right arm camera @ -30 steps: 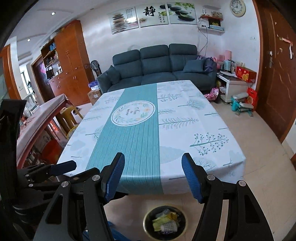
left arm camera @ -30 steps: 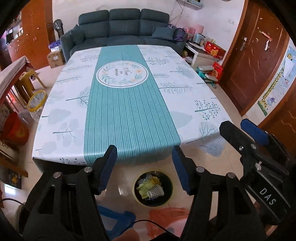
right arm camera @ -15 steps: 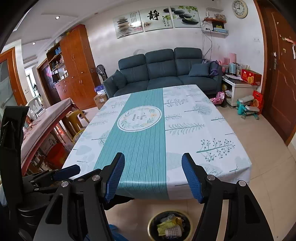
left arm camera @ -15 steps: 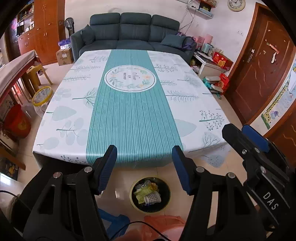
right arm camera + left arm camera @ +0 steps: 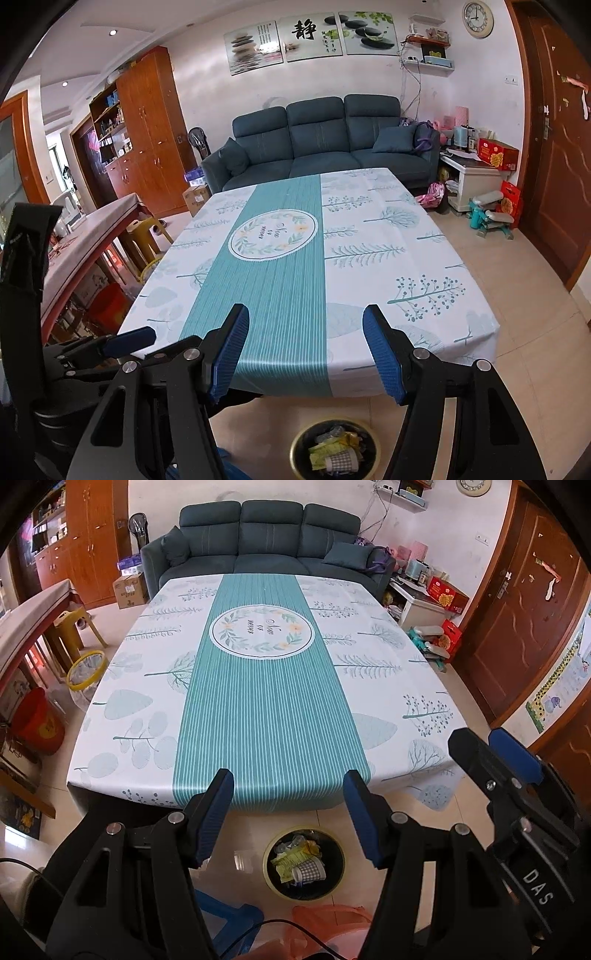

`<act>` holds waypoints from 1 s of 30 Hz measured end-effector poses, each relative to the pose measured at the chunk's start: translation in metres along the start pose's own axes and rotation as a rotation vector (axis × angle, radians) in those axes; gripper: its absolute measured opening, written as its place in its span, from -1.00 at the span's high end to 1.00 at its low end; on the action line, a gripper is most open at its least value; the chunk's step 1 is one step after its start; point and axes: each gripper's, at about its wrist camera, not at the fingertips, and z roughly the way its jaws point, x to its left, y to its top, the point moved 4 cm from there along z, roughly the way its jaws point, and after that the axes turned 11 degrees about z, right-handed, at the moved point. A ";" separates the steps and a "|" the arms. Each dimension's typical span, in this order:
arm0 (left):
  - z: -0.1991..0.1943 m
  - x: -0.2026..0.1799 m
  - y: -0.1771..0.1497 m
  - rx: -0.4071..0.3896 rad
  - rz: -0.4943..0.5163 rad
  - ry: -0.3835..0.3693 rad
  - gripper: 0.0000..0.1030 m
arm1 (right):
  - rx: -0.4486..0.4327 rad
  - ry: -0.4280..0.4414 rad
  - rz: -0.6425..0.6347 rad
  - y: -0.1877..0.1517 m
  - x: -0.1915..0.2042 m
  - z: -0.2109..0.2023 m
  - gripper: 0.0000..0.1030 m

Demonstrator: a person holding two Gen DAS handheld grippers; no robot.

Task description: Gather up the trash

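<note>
Both views tilt up a bit vs 1 s ago; nothing else shifts. Table [image 5: 258, 709] bare, bin [image 5: 303, 864] holds wrappers + cup, so task looks done. Left gripper [image 5: 288, 812] & right gripper [image 5: 306, 350]: jaws apart, empty.

Blue sofa [image 5: 321, 140], white wall [image 5: 207, 96], tiled floor [image 5: 535, 295]

I am reading the white letters "DAS" on the black body of the right tool [image 5: 515, 771], which is showing at the right edge of the left wrist view. On the far wall, the middle panel of the three-part wall picture [image 5: 313, 37] is carrying one large black Chinese character, 静. The round emblem [image 5: 261, 632] in the middle of the worktop's cloth is bearing script lettering that I am seeing upside down and cannot make out.
</note>
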 end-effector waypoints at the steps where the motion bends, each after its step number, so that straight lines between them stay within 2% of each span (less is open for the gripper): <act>1: 0.000 0.000 0.000 -0.001 0.001 0.003 -0.14 | 0.002 -0.002 0.000 -0.001 0.000 0.001 -0.27; 9: 0.002 0.001 0.001 0.011 0.014 0.029 -0.14 | 0.001 0.010 0.018 0.002 -0.004 0.001 -0.27; 30: 0.009 0.005 -0.001 0.034 0.026 0.039 -0.14 | 0.018 0.010 0.023 -0.001 -0.007 0.007 -0.27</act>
